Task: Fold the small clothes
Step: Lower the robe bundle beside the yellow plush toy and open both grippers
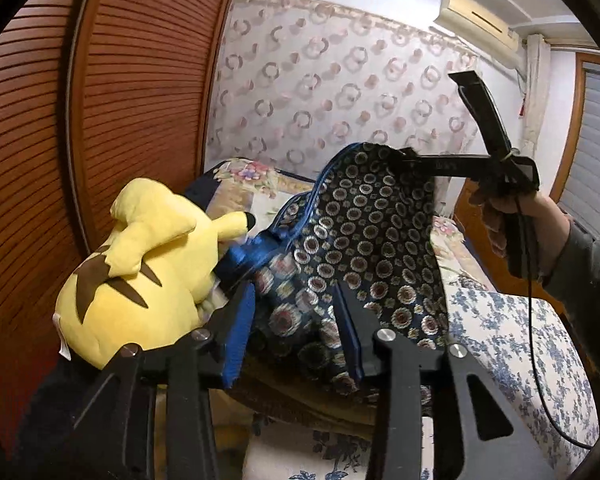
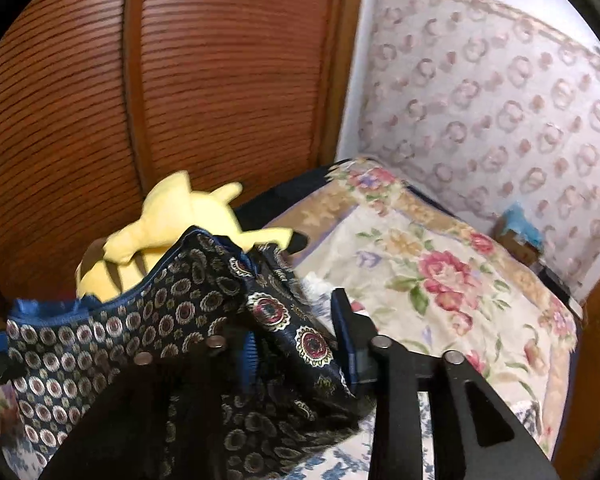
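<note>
A dark navy garment [image 1: 364,240] with ring and medallion prints and blue trim hangs lifted above the bed, stretched between both grippers. My left gripper [image 1: 296,320] has cloth bunched between its blue pads. My right gripper [image 1: 404,160] shows in the left wrist view, held by a hand, pinching the garment's upper corner. In the right wrist view the garment [image 2: 172,320] drapes over my right gripper [image 2: 300,340], with folds between the fingers.
A yellow plush toy [image 1: 140,264] lies at the left by the brown slatted wardrobe door [image 1: 100,100]; it also shows in the right wrist view [image 2: 172,224]. The bed carries a floral quilt [image 2: 440,280] and a blue-flowered sheet [image 1: 520,344]. A patterned wall [image 1: 340,80] is behind.
</note>
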The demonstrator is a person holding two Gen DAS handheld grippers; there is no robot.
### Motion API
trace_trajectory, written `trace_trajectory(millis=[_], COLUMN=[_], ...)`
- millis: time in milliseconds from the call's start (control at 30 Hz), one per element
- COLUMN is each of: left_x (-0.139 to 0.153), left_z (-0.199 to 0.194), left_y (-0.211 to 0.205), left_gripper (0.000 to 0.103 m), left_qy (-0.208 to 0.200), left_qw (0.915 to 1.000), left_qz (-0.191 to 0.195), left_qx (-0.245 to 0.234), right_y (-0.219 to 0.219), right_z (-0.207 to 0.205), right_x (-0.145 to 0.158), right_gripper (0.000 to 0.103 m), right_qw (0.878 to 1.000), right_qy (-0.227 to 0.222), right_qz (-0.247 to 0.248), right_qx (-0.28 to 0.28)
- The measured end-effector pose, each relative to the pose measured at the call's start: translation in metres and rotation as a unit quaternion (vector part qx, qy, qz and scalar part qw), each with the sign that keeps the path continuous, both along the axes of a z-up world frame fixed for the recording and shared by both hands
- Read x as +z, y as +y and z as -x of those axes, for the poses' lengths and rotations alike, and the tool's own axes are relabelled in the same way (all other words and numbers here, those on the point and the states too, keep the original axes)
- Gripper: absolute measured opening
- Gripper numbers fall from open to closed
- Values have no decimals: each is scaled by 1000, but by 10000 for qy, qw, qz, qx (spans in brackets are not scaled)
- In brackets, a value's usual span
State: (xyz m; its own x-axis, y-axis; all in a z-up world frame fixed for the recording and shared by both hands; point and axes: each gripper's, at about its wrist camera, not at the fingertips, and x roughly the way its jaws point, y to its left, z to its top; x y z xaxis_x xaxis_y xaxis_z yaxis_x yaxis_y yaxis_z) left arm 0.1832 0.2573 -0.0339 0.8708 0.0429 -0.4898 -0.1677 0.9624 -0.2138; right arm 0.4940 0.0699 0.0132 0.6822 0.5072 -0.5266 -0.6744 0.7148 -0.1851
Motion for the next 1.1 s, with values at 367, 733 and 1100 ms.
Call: trace_trajectory(millis=[367,733,1100], left_x=[4,6,18], left_z=[-3,-3,9], left_y=[-5,-23,-84], left_gripper=[73,76,76], left_qy=[32,108,70], left_qw=[9999,9992,9959], left_qz=[0,-343,-747], left_qx=[-125,-160,-498], right_y=[5,-16,-92], right_z=[43,57,135], right_x=[-15,-74,-57], right_gripper=[46,46,46], right_qw=[9995,9961,9957], right_qy=[44,820,538], right_qz=[-14,3,-695], right_qx=[310,311,-274])
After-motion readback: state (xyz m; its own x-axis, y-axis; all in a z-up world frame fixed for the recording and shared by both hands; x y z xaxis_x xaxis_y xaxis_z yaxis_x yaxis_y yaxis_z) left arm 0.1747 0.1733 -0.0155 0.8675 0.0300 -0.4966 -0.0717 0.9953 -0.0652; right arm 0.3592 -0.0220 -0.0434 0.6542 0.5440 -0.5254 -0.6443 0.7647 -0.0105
